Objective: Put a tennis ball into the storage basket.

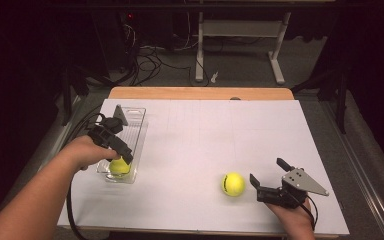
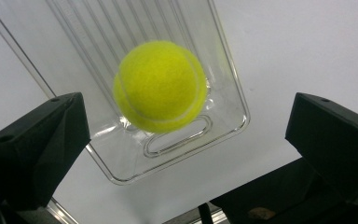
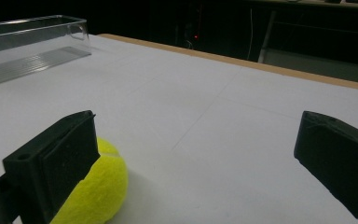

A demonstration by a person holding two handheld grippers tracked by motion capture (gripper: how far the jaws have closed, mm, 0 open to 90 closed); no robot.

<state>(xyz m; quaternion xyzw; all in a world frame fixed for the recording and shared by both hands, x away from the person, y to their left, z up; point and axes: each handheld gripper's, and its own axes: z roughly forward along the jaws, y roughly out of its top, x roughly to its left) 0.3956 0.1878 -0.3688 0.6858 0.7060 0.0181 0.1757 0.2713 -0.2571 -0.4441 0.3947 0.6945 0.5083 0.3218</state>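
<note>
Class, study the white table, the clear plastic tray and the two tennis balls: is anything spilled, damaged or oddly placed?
Nothing stands out. One yellow-green tennis ball lies in the clear plastic tray, below the open left gripper. The other tennis ball rests on the white table beside the open right gripper.

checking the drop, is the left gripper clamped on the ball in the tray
No, the left gripper has its jaws wide apart, clear of the tennis ball in the clear tray.
</note>
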